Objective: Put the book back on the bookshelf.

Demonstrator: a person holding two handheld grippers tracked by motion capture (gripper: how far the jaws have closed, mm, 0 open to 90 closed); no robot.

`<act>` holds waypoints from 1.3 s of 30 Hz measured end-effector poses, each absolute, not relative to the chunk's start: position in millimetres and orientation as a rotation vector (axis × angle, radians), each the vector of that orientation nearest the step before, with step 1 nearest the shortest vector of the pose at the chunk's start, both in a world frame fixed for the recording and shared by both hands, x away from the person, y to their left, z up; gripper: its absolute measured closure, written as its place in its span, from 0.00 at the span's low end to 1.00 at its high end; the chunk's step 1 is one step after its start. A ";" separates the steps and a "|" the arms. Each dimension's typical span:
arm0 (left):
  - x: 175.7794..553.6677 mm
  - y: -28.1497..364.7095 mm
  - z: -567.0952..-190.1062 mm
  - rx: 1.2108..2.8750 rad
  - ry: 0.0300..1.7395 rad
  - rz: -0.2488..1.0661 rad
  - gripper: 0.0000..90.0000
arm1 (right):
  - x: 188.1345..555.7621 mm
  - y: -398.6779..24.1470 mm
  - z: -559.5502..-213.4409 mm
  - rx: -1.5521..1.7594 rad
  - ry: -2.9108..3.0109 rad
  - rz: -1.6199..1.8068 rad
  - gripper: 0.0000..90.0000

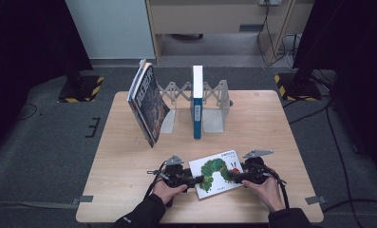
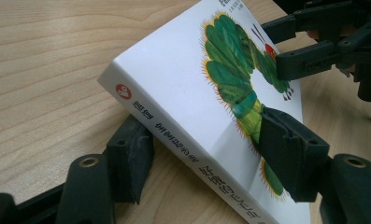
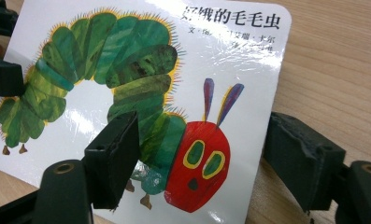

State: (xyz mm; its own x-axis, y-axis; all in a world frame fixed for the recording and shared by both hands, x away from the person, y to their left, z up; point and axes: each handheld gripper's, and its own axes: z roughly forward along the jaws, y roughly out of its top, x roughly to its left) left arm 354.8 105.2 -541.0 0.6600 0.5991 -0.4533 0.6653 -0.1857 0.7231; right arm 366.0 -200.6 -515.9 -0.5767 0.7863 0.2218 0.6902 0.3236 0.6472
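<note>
Nearest us, our left gripper (image 1: 195, 181) bites the spine edge of the caterpillar book (image 1: 218, 172), one jaw on the cover and one beneath. Our right gripper (image 1: 234, 176) straddles the opposite edge, jaws partway open; we cannot tell if they press. The book lies at the near table (image 1: 129, 156) edge, long axis running between both grippers.

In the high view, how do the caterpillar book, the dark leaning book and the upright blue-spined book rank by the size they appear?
1. Dark leaning book: largest, its cover faces the camera.
2. Caterpillar book: a little smaller, lying flat; it is nearer the camera, so true size is unsure.
3. Upright blue-spined book: smallest, seen edge-on.
</note>
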 end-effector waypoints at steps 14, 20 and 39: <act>355.0 108.0 -531.7 1.836 1.012 -0.077 0.48 | 367.1 -202.6 -512.5 1.367 2.360 1.157 0.41; 354.0 111.5 -525.1 1.818 1.033 -0.046 0.54 | 366.7 -202.9 -509.4 1.364 2.321 1.190 0.43; 351.3 114.7 -506.9 1.767 0.973 0.034 0.68 | 364.8 -207.7 -498.8 1.289 2.203 1.332 0.47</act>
